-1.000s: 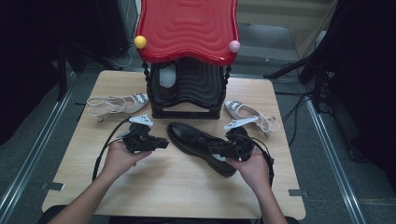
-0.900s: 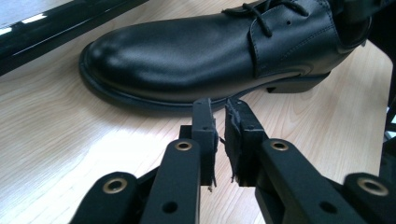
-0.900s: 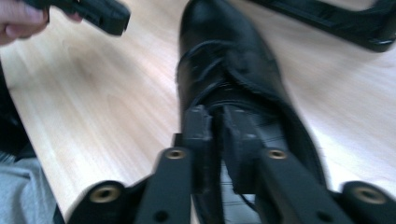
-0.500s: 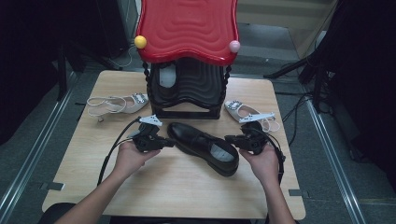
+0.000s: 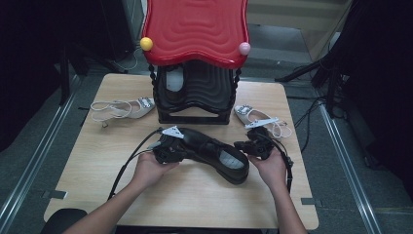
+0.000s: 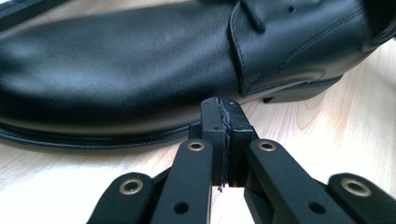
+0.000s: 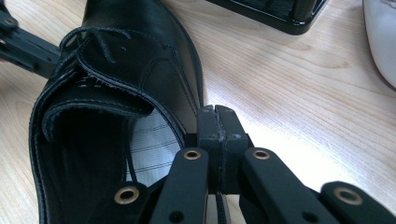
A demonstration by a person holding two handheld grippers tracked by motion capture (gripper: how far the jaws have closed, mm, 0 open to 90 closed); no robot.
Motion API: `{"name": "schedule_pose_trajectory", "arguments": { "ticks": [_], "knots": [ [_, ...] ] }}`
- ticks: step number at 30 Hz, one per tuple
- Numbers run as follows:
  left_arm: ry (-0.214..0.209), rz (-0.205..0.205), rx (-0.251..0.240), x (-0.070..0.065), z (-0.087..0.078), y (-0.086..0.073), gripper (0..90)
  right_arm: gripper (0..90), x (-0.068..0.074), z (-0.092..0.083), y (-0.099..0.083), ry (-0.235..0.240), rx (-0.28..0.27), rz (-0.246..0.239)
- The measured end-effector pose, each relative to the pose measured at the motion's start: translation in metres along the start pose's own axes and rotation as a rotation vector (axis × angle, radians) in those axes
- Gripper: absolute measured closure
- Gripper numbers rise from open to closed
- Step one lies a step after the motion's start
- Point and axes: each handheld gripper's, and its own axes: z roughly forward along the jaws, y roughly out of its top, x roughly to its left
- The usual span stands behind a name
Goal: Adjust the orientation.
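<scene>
Both grippers, left (image 5: 182, 148) and right (image 5: 242, 145), were held with jaws shut, empty, flanking the black shoe (image 5: 214, 153), whose long axis was laid slantwise between them, just before the rack (image 5: 195, 114)

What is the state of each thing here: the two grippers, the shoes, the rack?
Left gripper: shut, nothing between the jaws, beside the black shoe's toe.
Right gripper: shut, empty, at the shoe's heel end.
Black lace-up shoe: lying upright on the table, laced, not gripped.
Left white sandal: flat on the table.
Right white sandal: flat on the table.
Shoe rack: standing, a pale shoe inside.
</scene>
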Motion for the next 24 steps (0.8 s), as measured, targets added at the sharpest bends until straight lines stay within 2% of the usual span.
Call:
{"name": "schedule_pose_trajectory", "arguments": {
  "ticks": [8,10,16,20,24],
  "knots": [
    [-0.016,-0.01,0.002,0.0,0.005,0.0,89.9,90.0,0.008,-0.002,-0.005,-0.008,-0.004,0.001],
    [-0.021,-0.023,-0.002,0.002,0.006,0.0,89.9,90.0,0.01,-0.002,-0.006,-0.005,-0.002,0.007],
    [-0.01,-0.04,-0.013,0.007,0.005,0.001,89.8,90.0,0.02,-0.001,-0.01,0.019,-0.009,0.008],
    [-0.007,-0.05,-0.022,0.012,0.004,0.001,89.8,90.0,0.026,0.0,-0.012,0.035,-0.006,0.028],
    [0.004,-0.056,-0.022,0.014,0.004,0.003,89.8,90.0,0.033,0.0,-0.014,0.033,-0.005,0.031]
  ]
}}
